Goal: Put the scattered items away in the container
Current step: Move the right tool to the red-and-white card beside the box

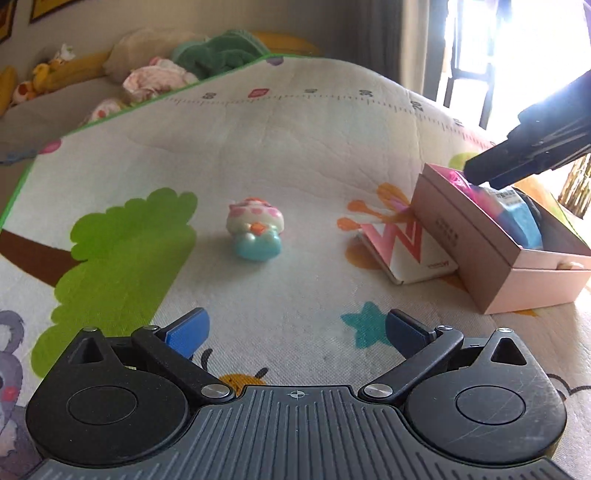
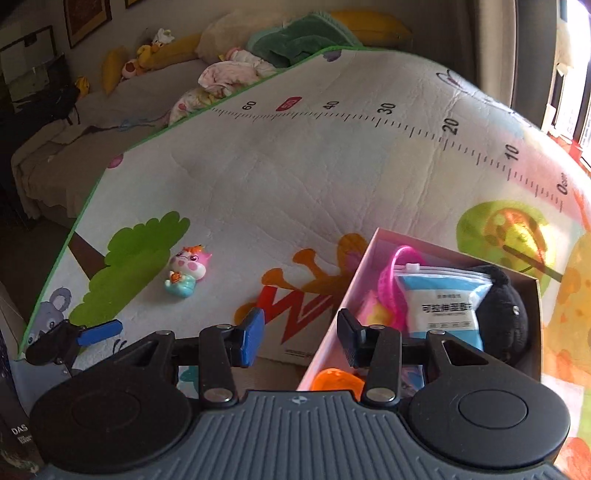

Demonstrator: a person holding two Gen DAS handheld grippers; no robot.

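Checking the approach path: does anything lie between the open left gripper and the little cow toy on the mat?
Nothing visible does. Only bare mat separates the left gripper from the cow toy; the pink box sits off to the right.

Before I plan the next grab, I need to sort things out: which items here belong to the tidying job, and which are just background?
Job:
- cartoon toy figure
- pink box with pouch, black plush
- left gripper, right gripper, both open

Background:
- play mat
- pillows
- white card
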